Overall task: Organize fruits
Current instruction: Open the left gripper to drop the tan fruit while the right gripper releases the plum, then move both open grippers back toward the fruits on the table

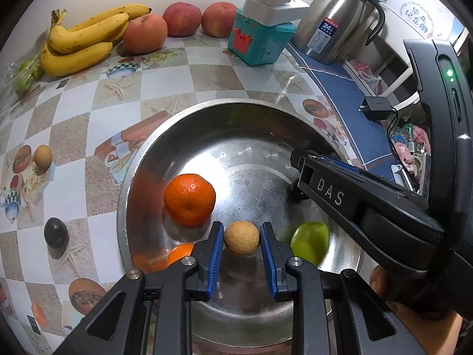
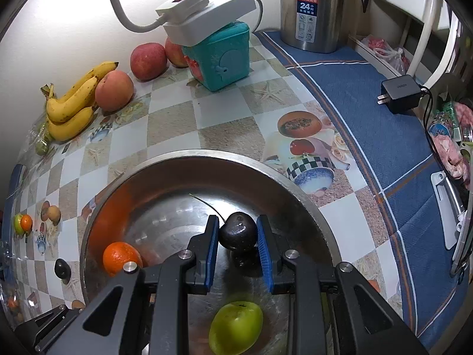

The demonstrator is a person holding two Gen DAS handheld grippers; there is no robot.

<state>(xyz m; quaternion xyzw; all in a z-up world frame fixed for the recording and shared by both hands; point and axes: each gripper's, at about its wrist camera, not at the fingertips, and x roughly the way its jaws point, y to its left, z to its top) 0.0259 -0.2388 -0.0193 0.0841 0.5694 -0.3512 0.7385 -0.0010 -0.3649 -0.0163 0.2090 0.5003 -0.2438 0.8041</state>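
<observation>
1. Fruits fill my view: a small round tan longan sits pinched between the blue pads of my left gripper, held above the wide stainless-steel bowl. It is nearly a ball, so I can name no long axis.
2. My right gripper is clamped on a dark glossy cherry, its pads pressing both flanks. Its thin stem runs up and to the left in the right wrist view, away from me, over the bowl's far side.
3. Both grippers point steeply down into the bowl; in the left wrist view my right gripper reaches in from the right.
4. Inside the bowl lie a bright orange mandarin left of the longan, its dimpled stem end facing me, a second orange fruit partly hidden behind my left finger, and a green smooth fruit close beneath my right gripper.
5. On the checked tablecloth, left of the bowl, rest another dark cherry and another tan longan, well apart from both grippers.
6. Along the far wall lie yellow bananas, long axes running left to right, beside three reddish apples.
</observation>
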